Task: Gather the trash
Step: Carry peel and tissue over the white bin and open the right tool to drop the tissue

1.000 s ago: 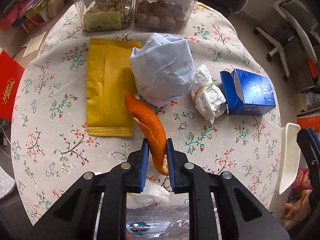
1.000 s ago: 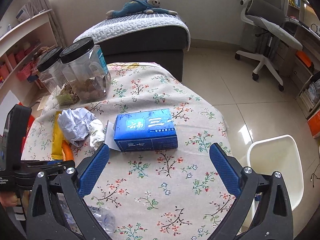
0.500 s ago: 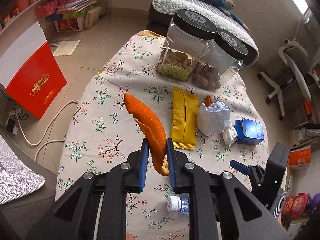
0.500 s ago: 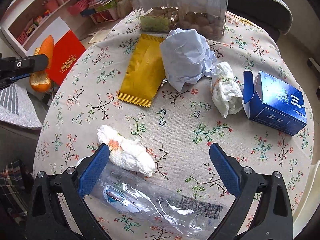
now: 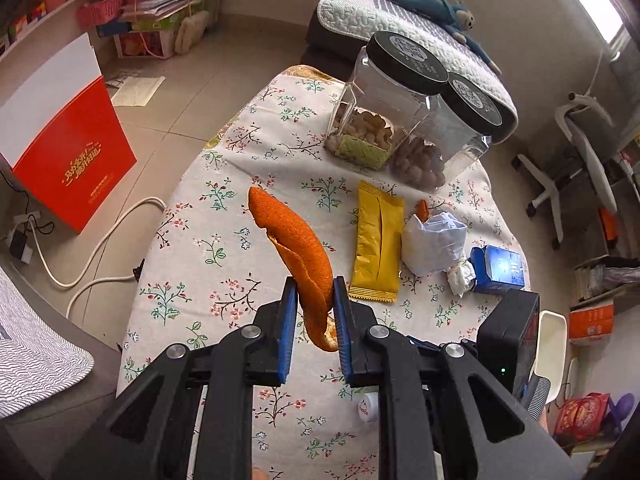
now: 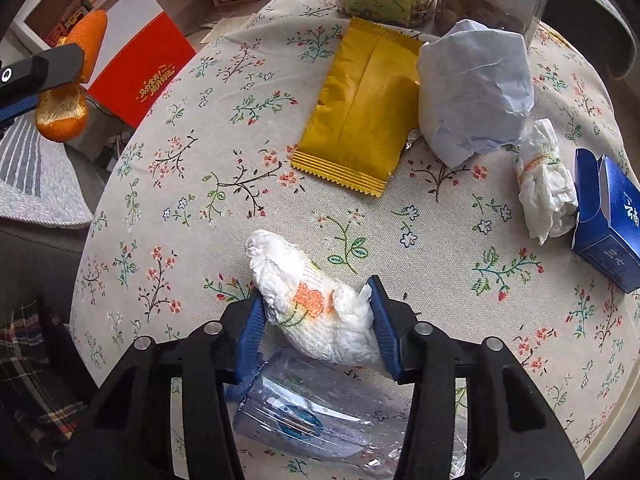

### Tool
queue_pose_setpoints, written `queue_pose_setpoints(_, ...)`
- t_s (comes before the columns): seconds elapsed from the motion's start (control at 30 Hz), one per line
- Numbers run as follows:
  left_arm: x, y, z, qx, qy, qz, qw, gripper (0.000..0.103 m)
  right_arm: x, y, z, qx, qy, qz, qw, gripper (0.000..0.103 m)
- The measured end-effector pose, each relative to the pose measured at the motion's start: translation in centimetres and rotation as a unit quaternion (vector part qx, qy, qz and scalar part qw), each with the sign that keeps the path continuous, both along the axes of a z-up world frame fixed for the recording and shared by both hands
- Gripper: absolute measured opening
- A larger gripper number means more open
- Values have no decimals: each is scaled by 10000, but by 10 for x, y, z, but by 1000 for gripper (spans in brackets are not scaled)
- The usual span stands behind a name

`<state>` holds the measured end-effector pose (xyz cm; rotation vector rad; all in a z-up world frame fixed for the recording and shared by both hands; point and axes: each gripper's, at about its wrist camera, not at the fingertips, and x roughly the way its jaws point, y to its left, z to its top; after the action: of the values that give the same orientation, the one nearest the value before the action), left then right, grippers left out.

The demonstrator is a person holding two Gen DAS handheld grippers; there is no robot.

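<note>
left gripper [image 5: 314, 300]: blue pads clamped on a curled strip of orange peel [image 5: 296, 240], held up off the table, out past its left edge in the right wrist view
right gripper [image 6: 318, 316]: pads closed around a crumpled white paper towel with an orange flower print [image 6: 316, 308]; looks pinched, lifted or not I can't tell
table: round, floral cloth [image 6: 224, 184]
in hand: 2 pieces, neither binned yet
left on table: flat yellow foil snack wrapper [image 6: 364, 108], big crumpled pale-blue paper ball [image 6: 476, 84], small white tissue wad tied with a rubber band [image 6: 544, 184] touching an open dark-blue cardboard box [image 6: 608, 220], crushed clear plastic bottle [image 6: 312, 412] under the right gripper, small scrap of orange peel [image 5: 421, 209] behind the paper ball
not trash, probably: two clear jars with black lids [image 5: 384, 112], nuts inside
bin: white container [image 5: 552, 344] at the table's right edge, likely the bin, not sure
progress: early; judging by the pile, most pickups and all drops are left
</note>
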<state>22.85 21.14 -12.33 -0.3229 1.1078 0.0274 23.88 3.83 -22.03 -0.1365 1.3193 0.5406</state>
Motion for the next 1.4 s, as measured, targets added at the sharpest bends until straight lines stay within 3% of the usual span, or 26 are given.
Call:
queue_pose_setpoints(0.27,-2,-16,17,22,-348,-109,9993,18,-3,-28,61,598,-811,-539,9935,45)
queue_pose_setpoints(0.5,-10,-40,38,292,-940,-66,9951,18,-10,-61,115,826,-1976,-1211,9693,46)
queue_pose_setpoints(0.63,-21,-65,51,897,-1575,29,9834,18,-18,-75,131,792,-2594,-1573,9496,46)
queue_pose_setpoints(0.8,-33,-92,63,1228,-2204,127,9676,18,-28,-92,147,791,-3187,-1954,9241,46)
queue_pose_setpoints(0.9,-38,-107,69,1408,-2498,132,9579,18,-35,-104,155,794,-3472,-2161,9091,46)
queue_pose_setpoints(1.07,-39,-126,74,1499,-2720,117,9505,18,-44,-122,168,699,-3911,-2409,8855,46)
queue_pose_setpoints(1.4,-44,-159,83,1458,-2952,-56,9442,19,-52,-157,176,538,-4146,-2720,8668,46)
